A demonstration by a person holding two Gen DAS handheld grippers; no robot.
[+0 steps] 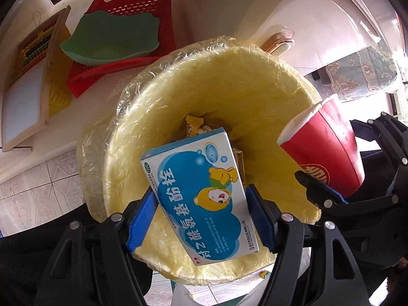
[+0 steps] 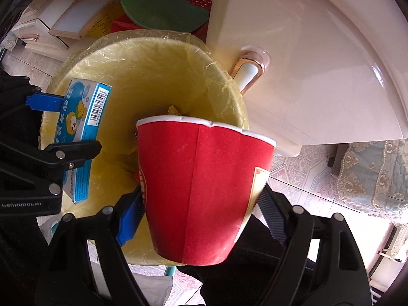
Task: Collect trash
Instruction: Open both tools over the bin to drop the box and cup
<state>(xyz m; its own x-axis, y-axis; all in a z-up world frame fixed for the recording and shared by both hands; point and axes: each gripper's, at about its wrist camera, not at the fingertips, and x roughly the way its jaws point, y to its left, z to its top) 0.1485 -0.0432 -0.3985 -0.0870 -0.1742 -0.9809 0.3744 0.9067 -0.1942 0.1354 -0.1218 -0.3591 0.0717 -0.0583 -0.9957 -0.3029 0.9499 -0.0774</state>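
Left fingers point(image 1: 153, 204) clamping medicine box point(image 1: 201, 201), right fingers point(image 2: 132, 214) clamping red cup point(image 2: 199, 191), over bin point(image 1: 255, 81)

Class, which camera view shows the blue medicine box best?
The left wrist view: the blue medicine box fills the centre, its printed front facing the camera, clamped by the left gripper. The right wrist view shows only its barcode edge and part of the front.

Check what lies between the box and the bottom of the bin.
Nothing solid: the box, clamped in the left gripper, hangs over the lined bin, with only small wrappers on the bottom, per the left wrist view.
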